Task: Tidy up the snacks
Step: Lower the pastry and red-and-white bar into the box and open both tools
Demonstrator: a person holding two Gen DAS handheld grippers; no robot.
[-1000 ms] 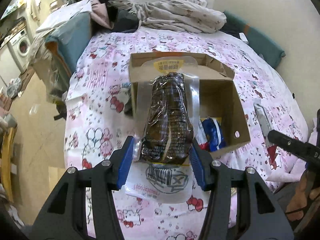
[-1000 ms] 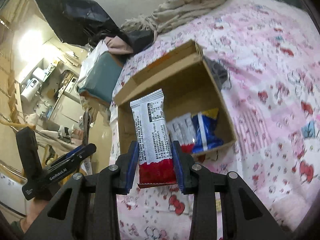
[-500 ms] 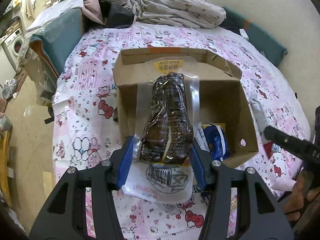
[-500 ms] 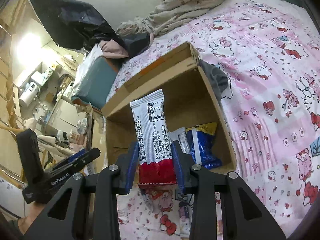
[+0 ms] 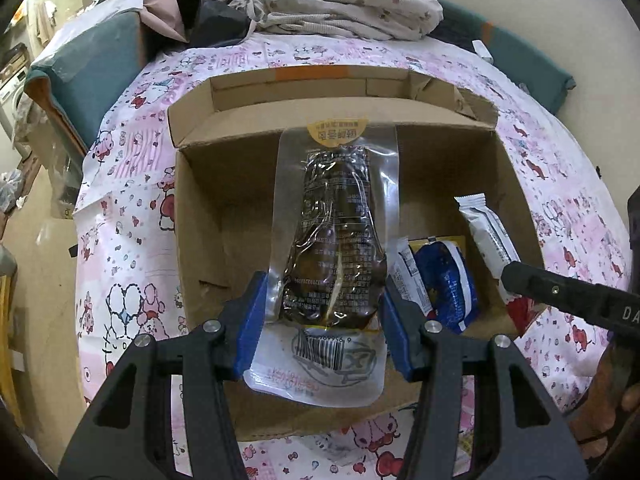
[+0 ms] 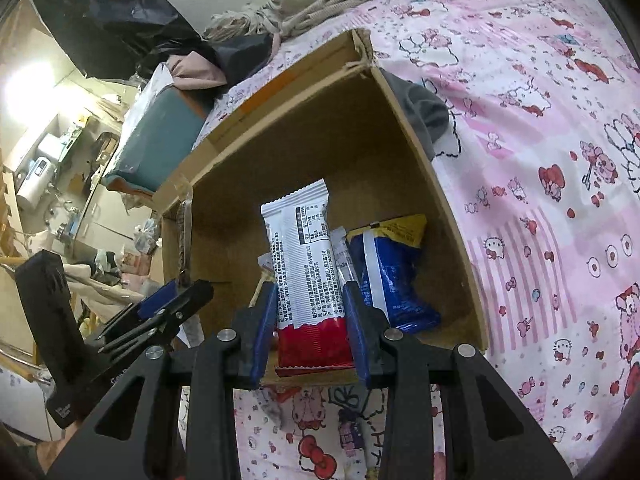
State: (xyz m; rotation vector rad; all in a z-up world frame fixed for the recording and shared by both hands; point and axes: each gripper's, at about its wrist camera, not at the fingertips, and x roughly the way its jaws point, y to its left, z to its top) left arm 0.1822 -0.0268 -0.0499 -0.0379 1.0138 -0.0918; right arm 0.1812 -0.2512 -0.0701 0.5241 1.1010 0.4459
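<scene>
A clear pouch (image 5: 335, 240) is pinched by the left gripper (image 5: 322, 320), a white bar (image 6: 306, 264) by the right gripper (image 6: 310, 328), over the cardboard box (image 5: 200, 216).

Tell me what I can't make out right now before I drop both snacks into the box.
- Box floor under the clear pouch: left wrist view, the pouch held by the left gripper covers it.
- Cardboard box near-left corner: right wrist view, hidden behind the white-and-red bar and the right gripper.
- Packet between the bar and the blue snack bag: mostly covered, label unreadable.
- Pouch print: too small to read.
</scene>
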